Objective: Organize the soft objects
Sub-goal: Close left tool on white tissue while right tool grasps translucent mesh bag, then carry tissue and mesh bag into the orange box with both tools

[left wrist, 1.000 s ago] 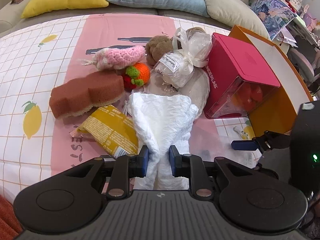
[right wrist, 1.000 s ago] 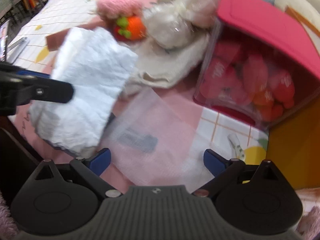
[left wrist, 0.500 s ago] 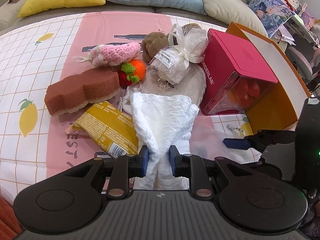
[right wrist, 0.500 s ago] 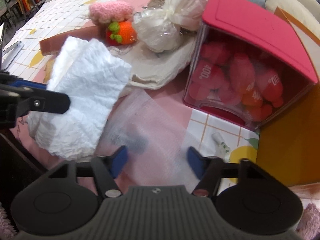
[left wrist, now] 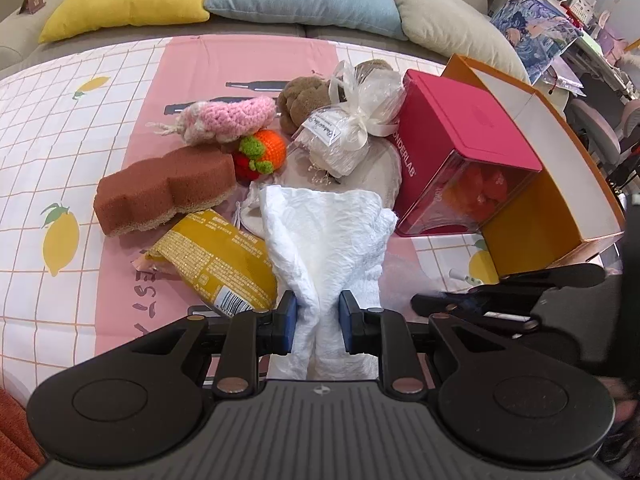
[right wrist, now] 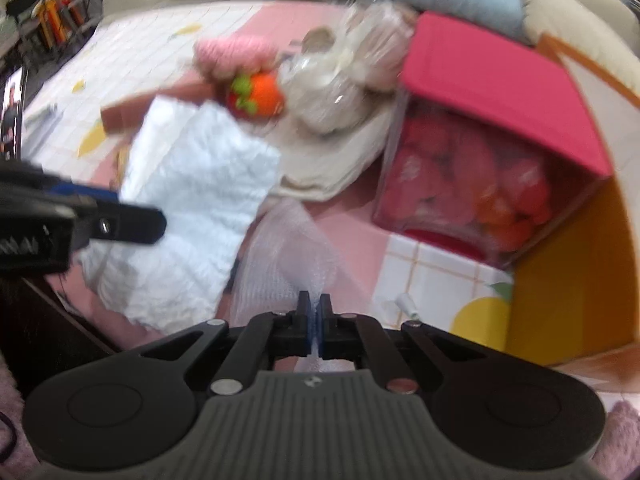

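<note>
Left gripper point(left wrist: 318, 322) pinches the white cloth point(left wrist: 328, 236), held low at the near edge. Right gripper point(right wrist: 315, 316) is pressed together on the clear bubble-wrap sheet point(right wrist: 288, 256) — blurred. Likely step: stowing both; next calls for reaching the orange box point(left wrist: 560, 184). Red-lidded container point(left wrist: 468, 132), yellow packet point(left wrist: 216, 260) and brown sponge point(left wrist: 164, 188) crowd the way — beyond them, cushions.

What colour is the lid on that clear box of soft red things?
Deep pink-red, plain; the lid shows best in the left wrist view.
</note>
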The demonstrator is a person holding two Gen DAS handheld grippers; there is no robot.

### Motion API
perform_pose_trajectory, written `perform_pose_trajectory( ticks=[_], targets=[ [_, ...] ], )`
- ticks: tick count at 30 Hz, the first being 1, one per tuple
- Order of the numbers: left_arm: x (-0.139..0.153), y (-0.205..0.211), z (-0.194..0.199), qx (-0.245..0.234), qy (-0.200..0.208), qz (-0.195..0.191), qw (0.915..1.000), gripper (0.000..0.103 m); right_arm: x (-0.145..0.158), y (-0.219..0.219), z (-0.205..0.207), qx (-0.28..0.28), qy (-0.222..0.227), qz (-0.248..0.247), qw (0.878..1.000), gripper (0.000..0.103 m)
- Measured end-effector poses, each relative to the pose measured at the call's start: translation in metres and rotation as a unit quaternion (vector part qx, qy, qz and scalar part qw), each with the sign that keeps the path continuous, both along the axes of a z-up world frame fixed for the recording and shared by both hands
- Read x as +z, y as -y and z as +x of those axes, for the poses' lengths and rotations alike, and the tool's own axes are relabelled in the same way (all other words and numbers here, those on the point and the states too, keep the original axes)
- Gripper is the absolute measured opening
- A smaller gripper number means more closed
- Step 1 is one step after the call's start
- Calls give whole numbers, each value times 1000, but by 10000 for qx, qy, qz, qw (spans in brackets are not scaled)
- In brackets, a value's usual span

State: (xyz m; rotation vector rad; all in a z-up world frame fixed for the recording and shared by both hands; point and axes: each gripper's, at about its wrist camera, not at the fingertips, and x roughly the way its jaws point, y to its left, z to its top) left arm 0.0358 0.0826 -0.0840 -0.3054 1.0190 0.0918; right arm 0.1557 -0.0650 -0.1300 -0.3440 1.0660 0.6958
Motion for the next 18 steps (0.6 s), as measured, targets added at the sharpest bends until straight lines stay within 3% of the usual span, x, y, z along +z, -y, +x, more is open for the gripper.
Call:
perform_pose_trajectory(
  ticks=[11, 18],
  targets=[
    [28, 8, 1, -54, 417, 39, 9991, 25, 64, 28, -1, -571, 404, 591, 9958, 0],
    [65, 16, 7, -206, 881, 36, 9959, 25, 110, 51, 0, -836, 920, 977, 9874, 0]
  ],
)
